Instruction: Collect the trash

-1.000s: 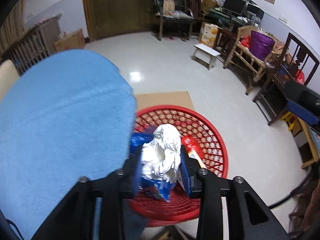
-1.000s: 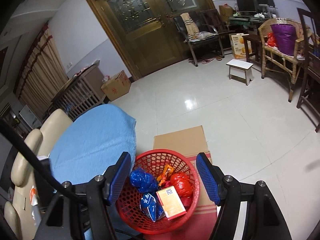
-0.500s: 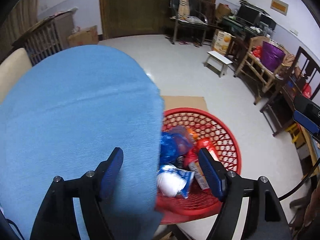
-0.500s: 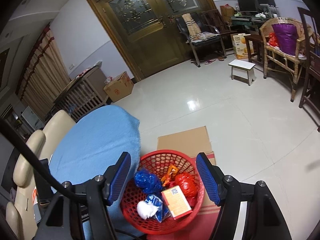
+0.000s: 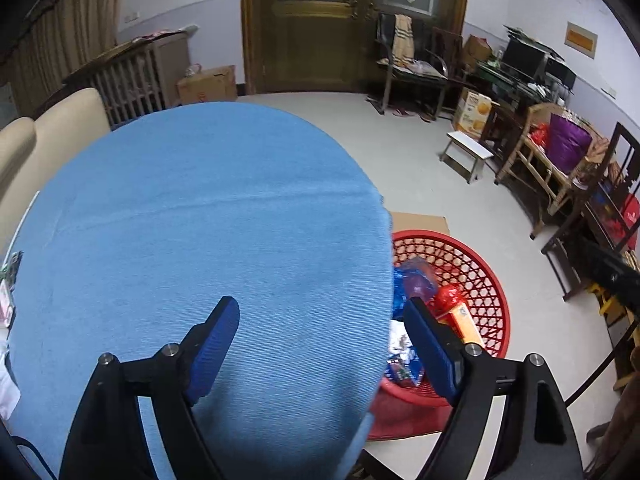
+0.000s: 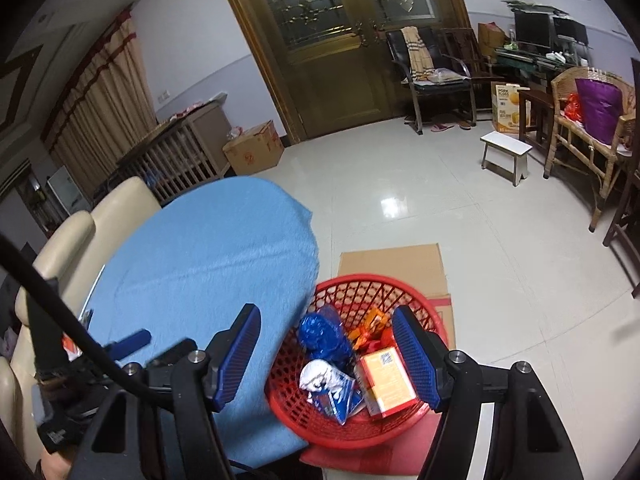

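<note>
A red mesh basket point(image 5: 480, 264) point(image 6: 360, 280) stands on the floor by the round table with the blue cloth point(image 5: 200, 220) point(image 6: 208, 248). In it lie a crumpled white paper in a blue wrapper point(image 6: 318, 374) point(image 5: 400, 340), a blue bag point(image 6: 320, 332), an orange box point(image 6: 386, 380) and a red bag point(image 5: 450, 294). My left gripper point(image 5: 320, 308) hovers over the table's right edge, its jaws opening with nothing between them. My right gripper point(image 6: 326, 314) hangs open above the basket's left side, holding nothing.
A flat cardboard sheet point(image 6: 392, 260) lies under the basket. Cream chairs point(image 5: 60, 128) point(image 6: 120, 200) stand at the table's far left. A small white stool point(image 6: 506, 152) and wicker seating point(image 6: 592, 136) are across the tiled floor. Small items point(image 5: 8, 280) sit at the table's left rim.
My left gripper let go of the white paper with its blue wrapper, which now lies in the basket. It opened and swung left over the table. The right gripper drifted a little left.
</note>
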Demonstrator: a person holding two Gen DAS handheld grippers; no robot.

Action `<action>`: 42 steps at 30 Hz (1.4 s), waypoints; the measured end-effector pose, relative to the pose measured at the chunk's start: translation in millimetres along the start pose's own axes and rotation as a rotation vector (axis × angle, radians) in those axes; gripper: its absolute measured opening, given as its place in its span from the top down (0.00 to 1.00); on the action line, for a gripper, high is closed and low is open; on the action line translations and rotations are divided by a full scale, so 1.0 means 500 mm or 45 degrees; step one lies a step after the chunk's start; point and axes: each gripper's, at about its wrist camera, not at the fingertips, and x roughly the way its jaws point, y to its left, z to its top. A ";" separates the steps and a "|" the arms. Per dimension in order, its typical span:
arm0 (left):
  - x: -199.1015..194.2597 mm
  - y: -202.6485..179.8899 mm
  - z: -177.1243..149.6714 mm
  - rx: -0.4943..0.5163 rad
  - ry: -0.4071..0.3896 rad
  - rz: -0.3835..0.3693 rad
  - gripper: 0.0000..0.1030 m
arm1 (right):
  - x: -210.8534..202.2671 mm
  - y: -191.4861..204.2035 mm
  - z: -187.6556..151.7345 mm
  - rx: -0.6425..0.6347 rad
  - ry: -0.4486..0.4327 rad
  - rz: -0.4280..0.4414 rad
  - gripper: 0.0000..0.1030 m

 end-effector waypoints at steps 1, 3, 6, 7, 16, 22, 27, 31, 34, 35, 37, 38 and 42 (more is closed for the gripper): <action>-0.005 0.008 -0.002 -0.009 -0.003 0.008 0.16 | 0.001 0.005 -0.004 -0.007 0.004 -0.005 0.30; -0.010 0.020 -0.005 -0.024 -0.008 0.016 0.16 | 0.001 0.016 -0.009 -0.019 0.011 -0.016 0.30; -0.019 0.031 -0.010 -0.037 -0.019 0.027 0.16 | -0.001 0.029 -0.020 -0.039 0.016 -0.033 0.30; -0.023 0.035 -0.012 -0.042 -0.025 0.026 0.16 | -0.003 0.034 -0.024 -0.050 0.017 -0.043 0.30; -0.049 0.044 -0.022 -0.029 -0.066 0.057 0.13 | -0.013 0.066 -0.060 -0.134 0.004 -0.120 0.22; -0.058 0.059 -0.030 -0.057 -0.065 0.053 0.13 | 0.000 0.088 -0.103 -0.211 0.040 -0.149 0.22; -0.067 0.059 -0.032 -0.050 -0.071 0.065 0.13 | 0.004 0.105 -0.118 -0.269 0.033 -0.163 0.22; -0.072 0.060 -0.032 -0.055 -0.076 0.067 0.13 | -0.001 0.106 -0.119 -0.277 0.013 -0.172 0.22; -0.075 0.059 -0.033 -0.057 -0.078 0.067 0.13 | -0.003 0.106 -0.122 -0.272 0.008 -0.178 0.22; -0.076 0.058 -0.033 -0.059 -0.078 0.063 0.13 | -0.004 0.105 -0.121 -0.271 0.008 -0.179 0.22; -0.078 0.056 -0.034 -0.057 -0.082 0.060 0.13 | -0.005 0.103 -0.121 -0.269 0.007 -0.185 0.22; -0.079 0.055 -0.035 -0.050 -0.085 0.064 0.13 | -0.007 0.103 -0.121 -0.269 0.005 -0.186 0.22; -0.083 0.048 -0.039 -0.036 -0.094 0.074 0.13 | -0.011 0.106 -0.122 -0.273 -0.006 -0.192 0.21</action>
